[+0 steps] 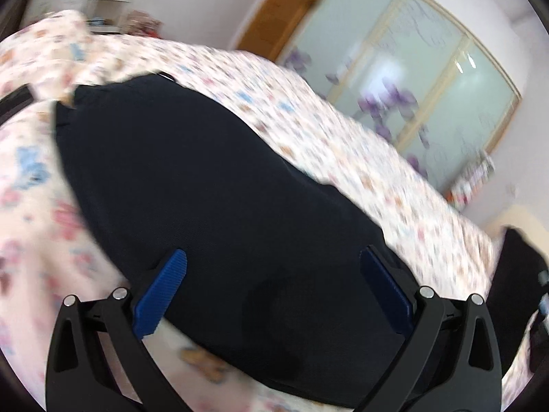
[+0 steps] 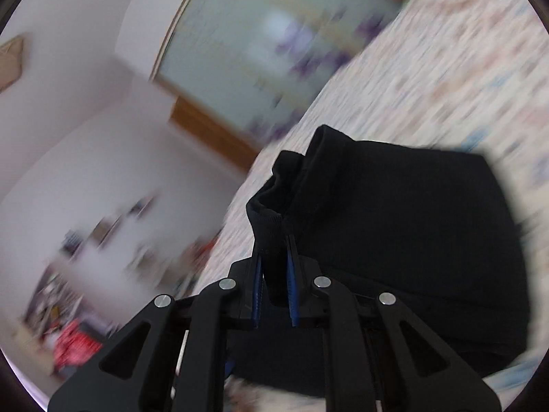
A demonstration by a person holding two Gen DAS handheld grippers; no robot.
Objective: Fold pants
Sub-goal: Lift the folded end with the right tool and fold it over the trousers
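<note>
On bed (image 1: pixel 343 144), floral cover: dark pants (image 1: pixel 206 189) spread flat. Left gripper (image 1: pixel 274 288) above near end of pants, fingers (image 1: pixel 161 295) wide apart, nothing pinched. Right gripper (image 2: pixel 274 274) fingers (image 2: pixel 292 292) narrow, clamped on bunched edge of pants (image 2: pixel 394 240), fabric lifted off bed. Frosted sliding doors (image 1: pixel 411 86) behind.
</note>
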